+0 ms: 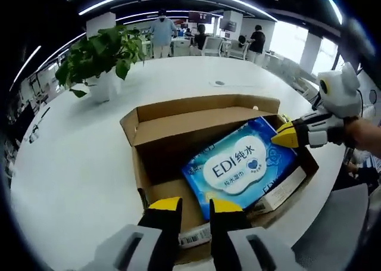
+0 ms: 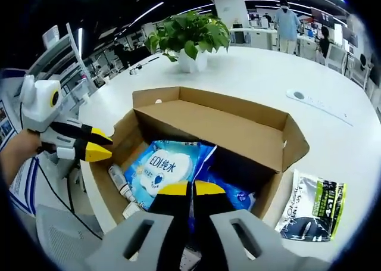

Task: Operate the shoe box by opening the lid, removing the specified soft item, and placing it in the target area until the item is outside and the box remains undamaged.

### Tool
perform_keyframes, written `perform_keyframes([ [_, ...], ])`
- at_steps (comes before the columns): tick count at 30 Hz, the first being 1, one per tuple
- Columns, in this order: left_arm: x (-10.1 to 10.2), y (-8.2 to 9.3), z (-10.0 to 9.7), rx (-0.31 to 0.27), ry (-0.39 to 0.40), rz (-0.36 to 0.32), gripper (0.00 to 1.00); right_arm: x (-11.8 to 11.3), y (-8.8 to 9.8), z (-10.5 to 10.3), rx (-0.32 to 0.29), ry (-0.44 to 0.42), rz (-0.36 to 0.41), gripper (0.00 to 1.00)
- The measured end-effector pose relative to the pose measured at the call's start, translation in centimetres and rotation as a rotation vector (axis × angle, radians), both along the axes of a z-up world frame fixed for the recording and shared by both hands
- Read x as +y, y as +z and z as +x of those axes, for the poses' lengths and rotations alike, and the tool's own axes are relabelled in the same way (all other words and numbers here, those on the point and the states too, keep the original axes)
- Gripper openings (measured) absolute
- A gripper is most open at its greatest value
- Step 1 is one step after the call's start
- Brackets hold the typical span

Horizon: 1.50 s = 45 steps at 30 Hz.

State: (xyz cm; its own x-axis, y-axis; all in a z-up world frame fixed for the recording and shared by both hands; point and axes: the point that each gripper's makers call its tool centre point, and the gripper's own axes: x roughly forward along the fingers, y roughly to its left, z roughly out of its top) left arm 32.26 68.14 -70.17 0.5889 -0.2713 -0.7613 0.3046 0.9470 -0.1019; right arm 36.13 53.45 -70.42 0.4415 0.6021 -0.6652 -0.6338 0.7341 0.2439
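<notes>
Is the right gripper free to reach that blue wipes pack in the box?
Probably yes. The box stands open with its lid folded back, the blue wipes pack lies uncovered inside, and the right gripper hovers just above it with nothing between.

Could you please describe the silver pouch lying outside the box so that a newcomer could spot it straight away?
In the right gripper view, start from the open cardboard box on the white table. Beside the box's outer wall, on the bare tabletop, lies the pouch. Its silver, black and green print sets it apart from the blue wipes packs inside the box.
</notes>
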Motion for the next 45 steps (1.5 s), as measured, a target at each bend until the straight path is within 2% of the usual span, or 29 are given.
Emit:
perform_keyframes([
  [9,-1.7,-1.4,0.8,0.060,-0.037,-0.030,0.19,-1.6,-0.1,0.0,0.005,-0.026,-0.001,0.00],
  [16,-2.1,-3.1,1.5,0.110,-0.033,-0.078,0.19,-2.4,-0.2,0.0,0.000,-0.029,-0.012,0.00],
  [23,-2.8,-4.5,1.5,0.174,-0.004,-0.171,0.19,-2.9,-0.4,-0.1,-0.008,-0.022,-0.029,0.00],
  [26,-3.3,-4.7,1.6,0.197,0.020,-0.240,0.19,-3.0,-0.4,-0.1,-0.003,-0.025,-0.025,0.00],
  [32,-4.1,-5.0,1.5,0.245,0.051,-0.331,0.12,-2.9,-0.3,-0.2,-0.004,-0.025,-0.017,0.00],
  [38,-4.2,-5.1,1.6,0.233,0.067,-0.316,0.03,-2.9,-0.3,-0.2,-0.003,-0.029,-0.012,0.00],
  [45,-4.3,-4.4,1.7,0.215,0.052,-0.292,0.01,-3.0,-0.2,-0.3,0.000,-0.041,0.003,0.00],
])
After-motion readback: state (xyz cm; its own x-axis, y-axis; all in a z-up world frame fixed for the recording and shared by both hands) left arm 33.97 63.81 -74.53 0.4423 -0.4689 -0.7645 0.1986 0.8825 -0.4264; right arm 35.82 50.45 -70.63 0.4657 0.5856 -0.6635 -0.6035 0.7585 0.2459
